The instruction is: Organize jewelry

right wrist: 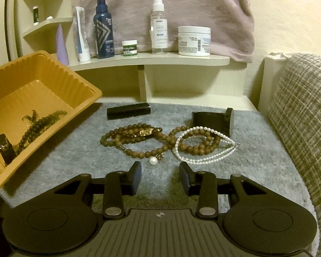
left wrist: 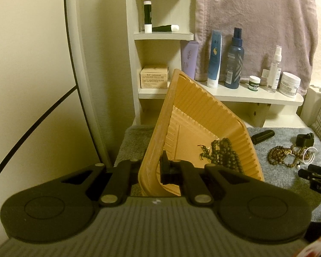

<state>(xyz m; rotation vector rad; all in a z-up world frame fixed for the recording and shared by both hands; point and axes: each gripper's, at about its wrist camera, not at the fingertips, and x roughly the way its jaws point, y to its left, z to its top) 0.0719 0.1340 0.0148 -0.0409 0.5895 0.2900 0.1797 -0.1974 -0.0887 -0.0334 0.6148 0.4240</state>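
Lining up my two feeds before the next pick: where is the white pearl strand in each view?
Left wrist: the white pearl strand sits at the far right edge, partly cut off, beside the brown bead necklace on the grey mat.
Right wrist: right of centre, looped over the brown beads, just ahead of the open right claw.
Shared landmark: the orange tray.

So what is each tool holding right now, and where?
The left tool clamps the orange tray by its near rim, tilted up. The right tool is open and holds nothing.
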